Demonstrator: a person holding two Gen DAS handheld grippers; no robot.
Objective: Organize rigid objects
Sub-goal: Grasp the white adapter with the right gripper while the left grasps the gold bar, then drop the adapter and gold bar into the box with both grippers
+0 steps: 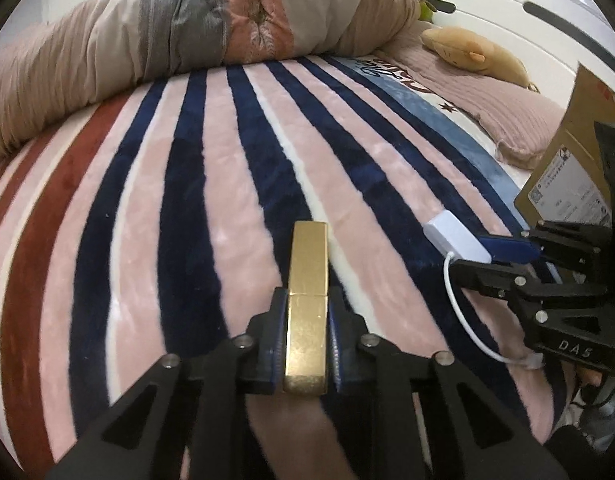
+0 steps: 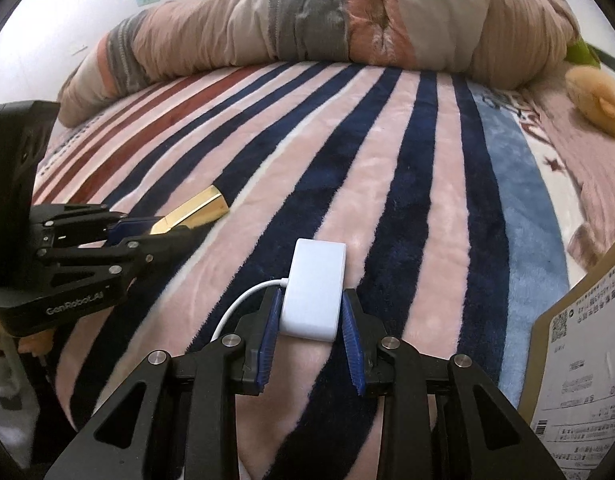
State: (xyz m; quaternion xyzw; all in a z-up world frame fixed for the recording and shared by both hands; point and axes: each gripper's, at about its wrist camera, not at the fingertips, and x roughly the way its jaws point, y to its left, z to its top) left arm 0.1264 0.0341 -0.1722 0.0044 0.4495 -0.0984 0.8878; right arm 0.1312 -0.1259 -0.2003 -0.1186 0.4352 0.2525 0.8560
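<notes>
Blue pads line both grippers' fingers, and each pair is closed on something. Nearest in the left wrist view, the left gripper [image 1: 307, 340] clamps a gold bar [image 1: 307, 300] by its near half, pads flat against its two long sides; the far half juts forward past the fingertips over the blanket [image 1: 147, 200]. Whether the bar rests on the plush or is held just above it cannot be told. In the right wrist view, the right gripper [image 2: 312, 336] pinches a white adapter [image 2: 315, 288] across its width, the far end reaching beyond the pads. A white cable [image 2: 235, 308] leaves the adapter's left side and curls back toward the gripper body.

The two tools sit side by side, near each other but apart: the right gripper [image 1: 507, 256] shows at the right edge of the left view with the adapter [image 1: 457, 238] in its grip, and the left gripper [image 2: 147, 236] shows at the left of the right view with the bar [image 2: 195, 210] pointing out over the stripes.

To the right stands a cardboard box [image 2: 579, 360] with a printed label. The blanket of pink, navy and red stripes runs on to a rolled duvet [image 1: 187, 32] across the back. Far right, a tan plush toy [image 1: 475, 52] lies on a pink pillow [image 1: 507, 108].
</notes>
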